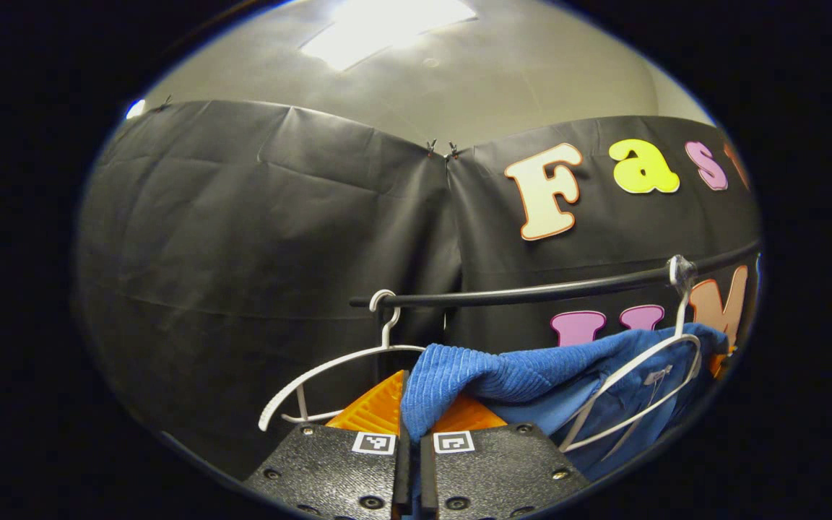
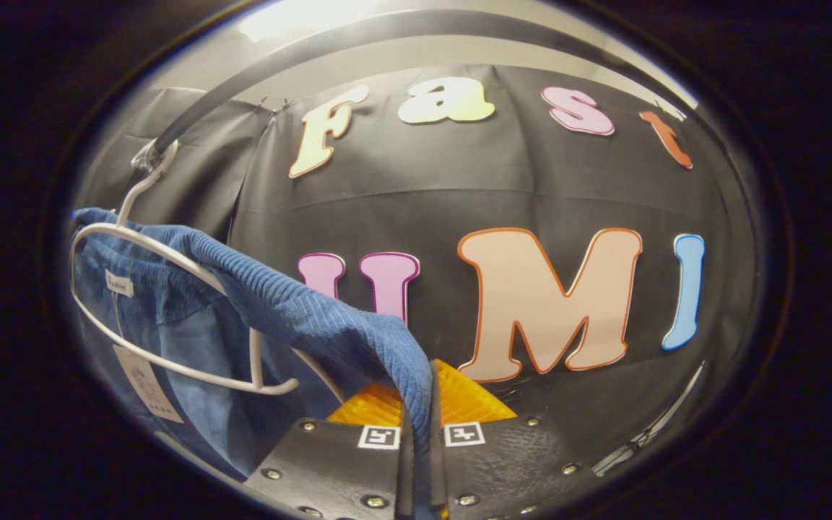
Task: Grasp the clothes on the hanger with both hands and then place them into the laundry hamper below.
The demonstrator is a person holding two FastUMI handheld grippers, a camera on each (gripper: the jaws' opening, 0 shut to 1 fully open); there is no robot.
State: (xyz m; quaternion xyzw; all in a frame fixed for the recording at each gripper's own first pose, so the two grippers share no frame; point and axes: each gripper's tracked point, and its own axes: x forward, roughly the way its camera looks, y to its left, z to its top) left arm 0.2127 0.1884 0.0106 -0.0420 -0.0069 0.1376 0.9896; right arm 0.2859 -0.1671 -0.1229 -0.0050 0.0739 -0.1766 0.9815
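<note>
**Both grippers pinch the blue garment below the rail**

In the left gripper view, an empty white hanger (image 1: 329, 375) hooks over the left end of the black rail (image 1: 531, 292). Right of it, below the rail, the left gripper (image 1: 410, 415) has its two fingers pressed together on a fold of the blue ribbed garment (image 1: 517, 375). The cloth stretches rightward to a second white hanger (image 1: 647, 390), which hangs from the rail farther right and still carries the garment.

In the right gripper view, that hanger (image 2: 170, 318) hangs from the rail (image 2: 257, 65) at the left, draped with the garment (image 2: 271, 303). A band of the cloth runs down and right from it into the right gripper (image 2: 422, 404), whose fingers are clamped on it.
</note>
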